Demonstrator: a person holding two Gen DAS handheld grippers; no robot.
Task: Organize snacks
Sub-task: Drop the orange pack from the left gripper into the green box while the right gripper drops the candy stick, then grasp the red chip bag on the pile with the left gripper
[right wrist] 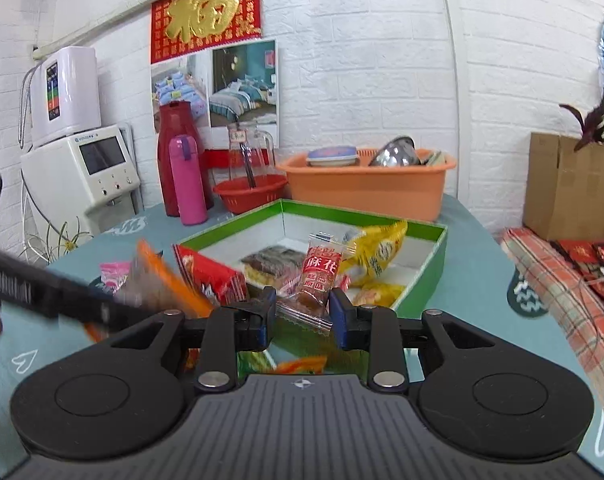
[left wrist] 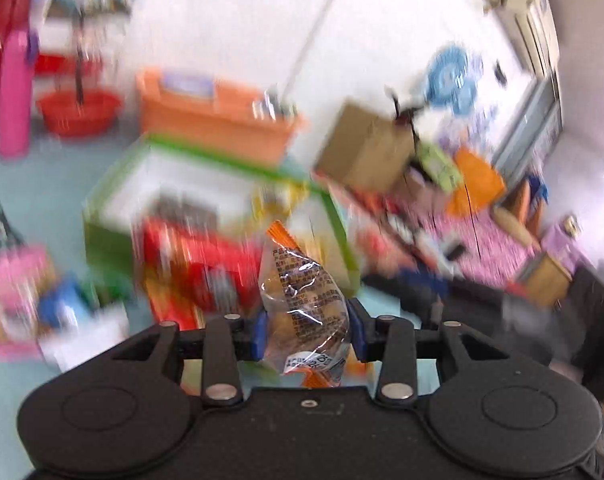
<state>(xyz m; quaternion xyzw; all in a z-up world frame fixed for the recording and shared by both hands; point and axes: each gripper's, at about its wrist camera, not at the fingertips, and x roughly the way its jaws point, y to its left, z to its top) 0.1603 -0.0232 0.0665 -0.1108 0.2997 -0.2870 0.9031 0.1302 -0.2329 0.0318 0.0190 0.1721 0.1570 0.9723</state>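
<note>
My left gripper (left wrist: 306, 330) is shut on a clear snack bag with orange ends (left wrist: 304, 308), held up in front of the green box (left wrist: 101, 216); this view is motion-blurred. In the right wrist view the same bag (right wrist: 161, 284) shows blurred at the left with the left gripper's black arm. My right gripper (right wrist: 302, 314) holds a red-labelled twist-snack packet (right wrist: 316, 280) between its fingers, near the front edge of the green box (right wrist: 422, 280). The box holds a yellow bag (right wrist: 376, 250), a brown cake pack (right wrist: 271, 266) and a red bag (right wrist: 211, 276).
An orange basin (right wrist: 366, 188) with dishes, a red bowl (right wrist: 249, 194), a pink bottle (right wrist: 187, 180) and a red flask (right wrist: 173, 128) stand behind the box. A cardboard box (right wrist: 566, 184) and plaid cloth (right wrist: 562, 280) lie right. Loose snacks (left wrist: 17, 292) lie at the left.
</note>
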